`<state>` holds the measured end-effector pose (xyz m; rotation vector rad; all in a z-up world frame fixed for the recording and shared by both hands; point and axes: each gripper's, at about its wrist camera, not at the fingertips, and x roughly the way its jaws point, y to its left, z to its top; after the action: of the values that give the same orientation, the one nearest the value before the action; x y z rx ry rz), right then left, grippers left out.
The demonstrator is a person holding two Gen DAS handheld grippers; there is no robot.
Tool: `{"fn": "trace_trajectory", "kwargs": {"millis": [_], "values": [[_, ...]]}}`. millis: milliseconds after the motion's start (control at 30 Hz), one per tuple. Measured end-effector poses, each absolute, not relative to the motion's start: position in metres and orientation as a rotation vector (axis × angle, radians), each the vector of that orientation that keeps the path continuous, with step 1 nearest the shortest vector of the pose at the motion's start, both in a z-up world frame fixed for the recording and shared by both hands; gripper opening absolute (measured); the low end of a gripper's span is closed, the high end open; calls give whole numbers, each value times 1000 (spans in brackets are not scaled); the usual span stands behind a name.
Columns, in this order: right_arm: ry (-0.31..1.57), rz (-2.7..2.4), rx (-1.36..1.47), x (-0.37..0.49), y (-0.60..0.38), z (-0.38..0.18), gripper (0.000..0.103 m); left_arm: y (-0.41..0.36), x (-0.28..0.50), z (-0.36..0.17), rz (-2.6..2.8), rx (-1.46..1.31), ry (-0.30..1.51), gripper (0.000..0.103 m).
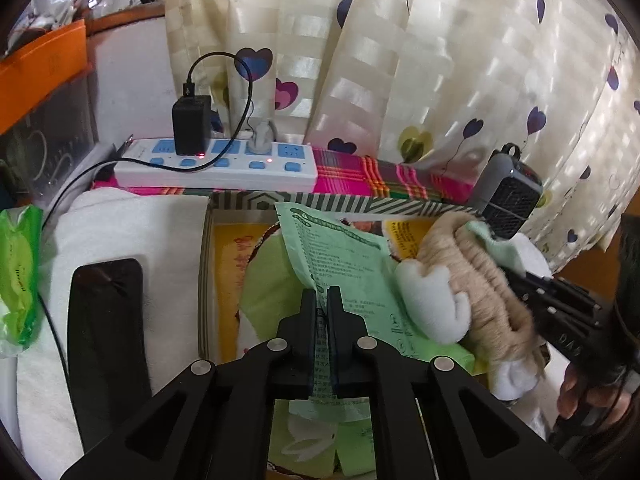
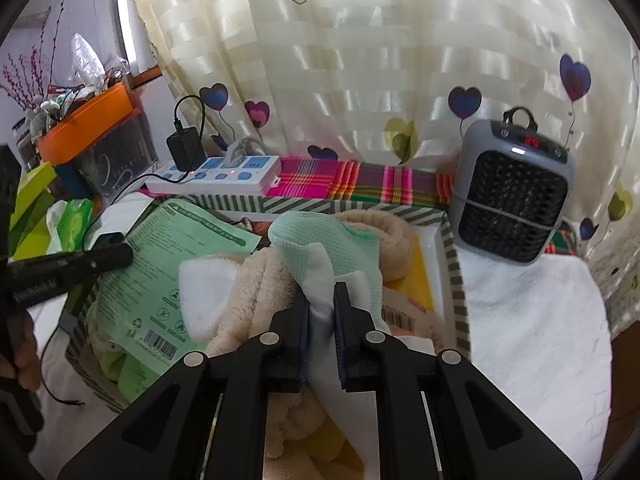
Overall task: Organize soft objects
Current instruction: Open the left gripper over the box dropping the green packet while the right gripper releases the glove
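A striped-rim box (image 1: 320, 199) (image 2: 454, 256) holds soft items. My left gripper (image 1: 322, 296) is shut on a pale green printed plastic package (image 1: 340, 256) and holds it over the box; the package also shows in the right wrist view (image 2: 168, 256). My right gripper (image 2: 322, 292) is shut on a white and mint green sock (image 2: 336, 252) that lies on a beige fluffy plush (image 2: 260, 284) with white paws inside the box. In the left wrist view the plush (image 1: 472, 276) and the right gripper (image 1: 560, 304) are at the right.
A white and blue power strip (image 1: 216, 164) with a black charger (image 1: 191, 124) lies behind the box. A grey heater (image 2: 512, 196) stands at the back right. A black phone (image 1: 104, 320) lies on a white towel (image 1: 120, 224) at left. A green tissue pack (image 1: 18, 276) is far left. An orange-lidded bin (image 2: 92, 120) and a curtain (image 2: 360, 60) stand behind.
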<state>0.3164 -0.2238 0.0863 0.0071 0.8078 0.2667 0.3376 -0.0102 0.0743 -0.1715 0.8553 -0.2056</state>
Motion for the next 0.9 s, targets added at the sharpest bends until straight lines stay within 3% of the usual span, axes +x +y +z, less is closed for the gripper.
{"fn": "trace_trajectory", "kwargs": {"millis": [133,200,300,367,433,500,900], "values": [[822,274,24,318,-224,86,15,-10,337,70,-177,-159,859,8],[825,274,36,319,-226,85,16,-11,335,68,-155,-132,858,16],[820,270,49,317,-227,86,20,-10,332,67,-146,-122,854,20],[813,267,51,316,-229,87,27,-12,328,69,-130,-95,844,22],[806,255,47,315,-230,89,45,-15,324,70,-134,-76,830,25],[800,250,56,314,-232,91,53,-16,320,70,-144,-85,833,32],[763,253,81,299,-236,105,62,-25,293,87,-153,-66,782,38]]}}
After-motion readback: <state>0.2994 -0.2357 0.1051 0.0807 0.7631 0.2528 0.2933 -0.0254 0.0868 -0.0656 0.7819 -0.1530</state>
